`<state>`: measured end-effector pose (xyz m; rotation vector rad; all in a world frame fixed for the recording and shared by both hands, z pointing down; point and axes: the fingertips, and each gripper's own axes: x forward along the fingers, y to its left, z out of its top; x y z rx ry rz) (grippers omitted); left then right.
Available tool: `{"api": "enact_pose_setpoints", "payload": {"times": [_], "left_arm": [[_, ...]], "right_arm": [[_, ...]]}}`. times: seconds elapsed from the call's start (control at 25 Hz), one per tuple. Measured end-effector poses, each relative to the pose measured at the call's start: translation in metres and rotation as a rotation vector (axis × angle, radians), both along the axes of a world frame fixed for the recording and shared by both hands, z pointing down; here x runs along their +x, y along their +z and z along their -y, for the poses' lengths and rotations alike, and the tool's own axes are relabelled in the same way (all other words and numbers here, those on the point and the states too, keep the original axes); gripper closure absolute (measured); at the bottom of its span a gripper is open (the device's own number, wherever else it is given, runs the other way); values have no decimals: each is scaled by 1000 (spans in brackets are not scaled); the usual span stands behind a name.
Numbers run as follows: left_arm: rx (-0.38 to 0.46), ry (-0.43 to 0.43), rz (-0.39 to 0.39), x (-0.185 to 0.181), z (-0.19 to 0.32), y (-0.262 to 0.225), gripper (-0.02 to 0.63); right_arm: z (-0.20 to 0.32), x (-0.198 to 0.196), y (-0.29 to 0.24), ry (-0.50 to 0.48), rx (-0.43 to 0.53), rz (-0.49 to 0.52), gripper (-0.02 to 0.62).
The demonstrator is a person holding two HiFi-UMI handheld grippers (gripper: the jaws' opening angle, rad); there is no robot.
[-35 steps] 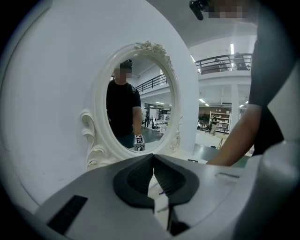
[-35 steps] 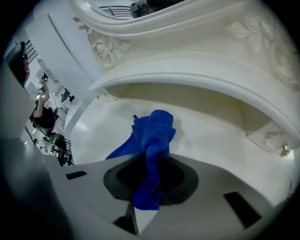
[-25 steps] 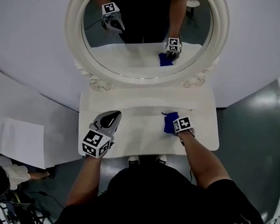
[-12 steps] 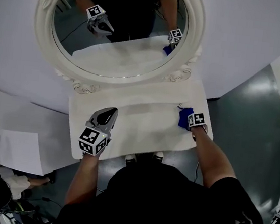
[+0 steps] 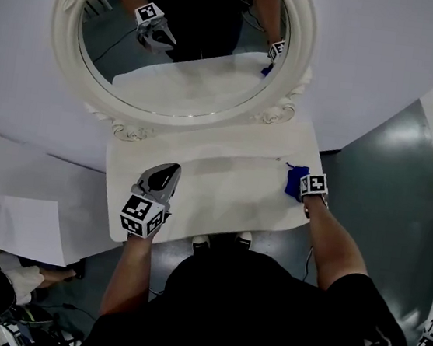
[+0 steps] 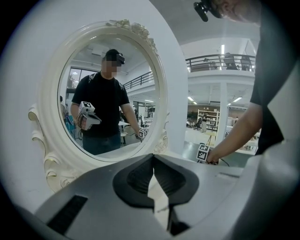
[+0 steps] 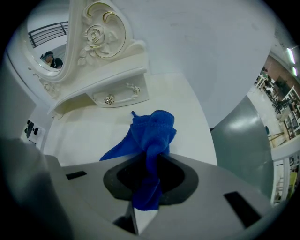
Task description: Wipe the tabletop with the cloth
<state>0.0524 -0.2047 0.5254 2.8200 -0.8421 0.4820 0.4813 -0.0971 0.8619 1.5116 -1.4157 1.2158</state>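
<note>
Reaching forward from the bottom of the head view, the person's left forearm (image 5: 130, 271) and right forearm (image 5: 333, 245) are seen, each hand carrying a gripper. The left gripper (image 5: 171, 171) (image 6: 152, 161) is held over the front left part of the white table (image 5: 221, 196) (image 7: 89, 136). Its fingers are pressed together at the tips, and nothing is held between them. Whether it touches the surface cannot be told.

The right gripper (image 5: 303, 185) (image 7: 149, 176) is held well apart from it, at the table's right side near the edge. Its fingers are clamped on the blue cloth (image 5: 295, 179) (image 7: 153, 133). A strip of the cloth is pinched between them, and the rest is bunched on the tabletop just ahead of the tips.

Beyond the cloth, in the right gripper view, a small raised drawer (image 7: 119, 96) with two knobs is seen at the back of the table, under the carved foot of the mirror frame. Behind the table an oval mirror (image 5: 179, 62) (image 6: 110, 98) in an ornate white frame is set against a plain pale wall (image 5: 387, 56). Both grippers, the cloth and the person's dark shirt are reflected in its glass. To the right of the table a grey-green floor (image 5: 392, 174) is visible.
</note>
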Motion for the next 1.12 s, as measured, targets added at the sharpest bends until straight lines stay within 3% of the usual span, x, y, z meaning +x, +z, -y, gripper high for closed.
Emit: {"api": "enact_pose_setpoints", "payload": {"times": [0.2, 0.4, 0.84, 1.12], "left_arm": [[10, -32, -13, -17, -4, -6, 597], [20, -88, -21, -51, -7, -10, 597], [51, -256, -38, -163, -23, -25, 597], [57, -356, -29, -233, -38, -27, 597]], "right_arm": [[13, -15, -12, -19, 22, -2, 538], [51, -83, -37, -127, 100, 54, 538], [109, -336, -81, -496, 192, 237, 538], [108, -504, -103, -708, 204, 378, 538]]}}
